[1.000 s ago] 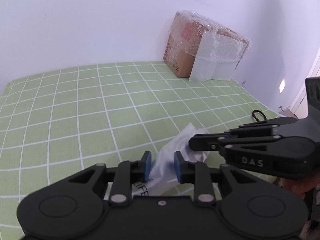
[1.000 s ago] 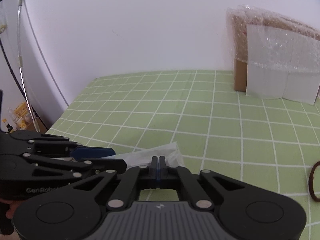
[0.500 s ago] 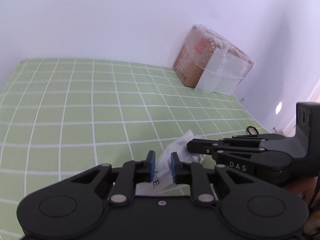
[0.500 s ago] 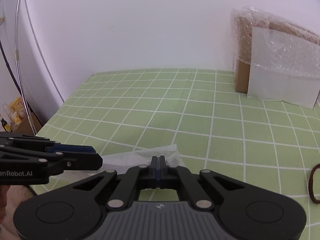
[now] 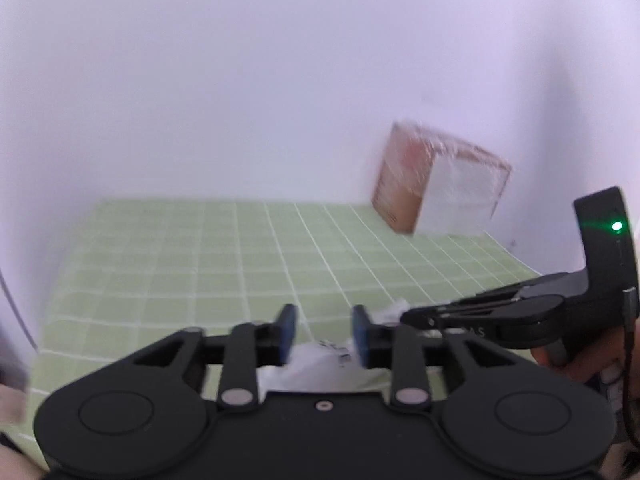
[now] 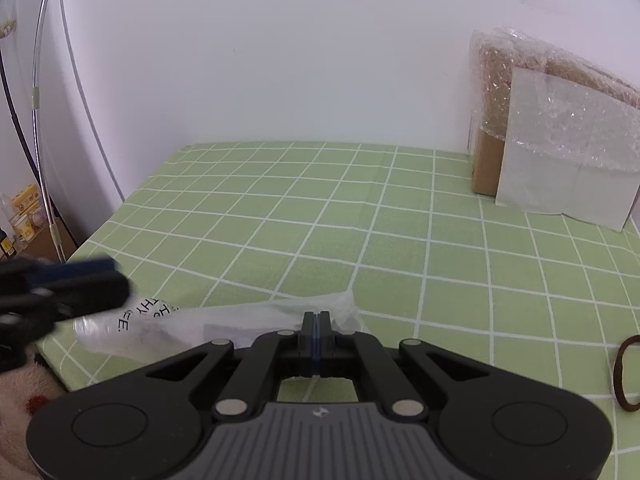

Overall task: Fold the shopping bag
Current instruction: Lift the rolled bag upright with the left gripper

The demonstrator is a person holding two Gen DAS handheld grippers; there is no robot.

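Note:
A white translucent shopping bag [image 6: 224, 322] with black lettering lies as a crumpled strip on the green checked cloth [image 6: 360, 216]. My right gripper [image 6: 316, 318] is shut, its pads pinching the bag's right end. The left wrist view shows that same gripper [image 5: 404, 315] coming in from the right, its tips at the bag's edge. My left gripper [image 5: 322, 330] has its jaws opening, and the bag [image 5: 320, 354] lies below the gap, untouched by the blue pads. From the right wrist the left gripper [image 6: 116, 280] is a blur above the bag's left end.
A cardboard box wrapped in bubble wrap [image 6: 552, 140] stands against the wall at the back right. A brown elastic loop [image 6: 626, 374] lies on the cloth at the right. The table's left edge [image 6: 100, 236] drops off beside thin poles and cables. White walls close in behind.
The left gripper's jaws narrowed around the bag, then spread apart, and it swung left and tilted up off the bag. The right gripper stayed shut in place.

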